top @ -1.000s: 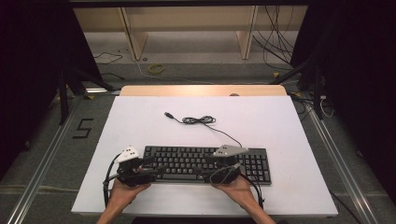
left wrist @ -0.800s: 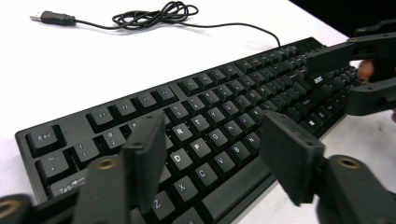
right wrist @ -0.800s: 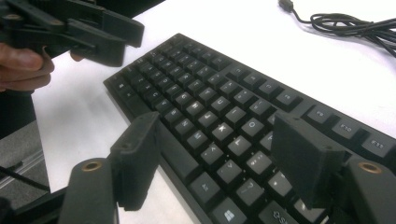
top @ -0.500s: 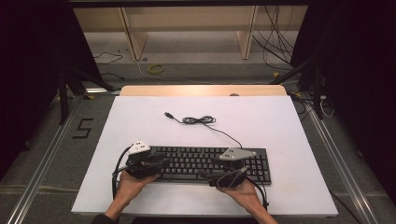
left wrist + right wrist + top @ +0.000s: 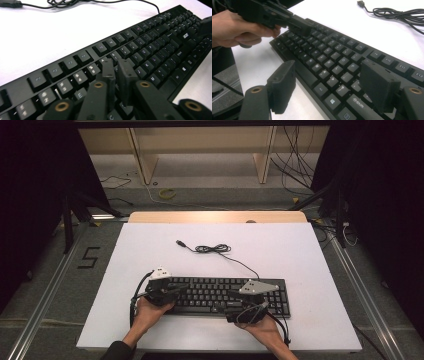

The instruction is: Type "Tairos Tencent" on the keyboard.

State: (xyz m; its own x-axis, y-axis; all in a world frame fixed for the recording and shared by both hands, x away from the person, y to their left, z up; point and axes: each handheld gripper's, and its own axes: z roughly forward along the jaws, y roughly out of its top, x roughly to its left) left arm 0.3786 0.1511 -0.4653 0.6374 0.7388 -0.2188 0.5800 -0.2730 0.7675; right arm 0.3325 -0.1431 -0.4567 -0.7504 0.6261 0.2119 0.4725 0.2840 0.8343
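Near table front edge: keyboard [image 5: 220, 295] | left gripper [image 5: 117, 72] fingers nearly closed over keys | right gripper [image 5: 329, 87] fingers wide

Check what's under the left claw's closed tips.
Under the left claw sit letter keys in the left half of the black plastic keyboard. The jaws cover the keys directly beneath, so contact can't be confirmed.

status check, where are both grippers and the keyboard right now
Left gripper shut, over keyboard left-hand keys. Right gripper open, straddling its near edge, right half. Keyboard flat on white table; its cable coiled behind, clear.
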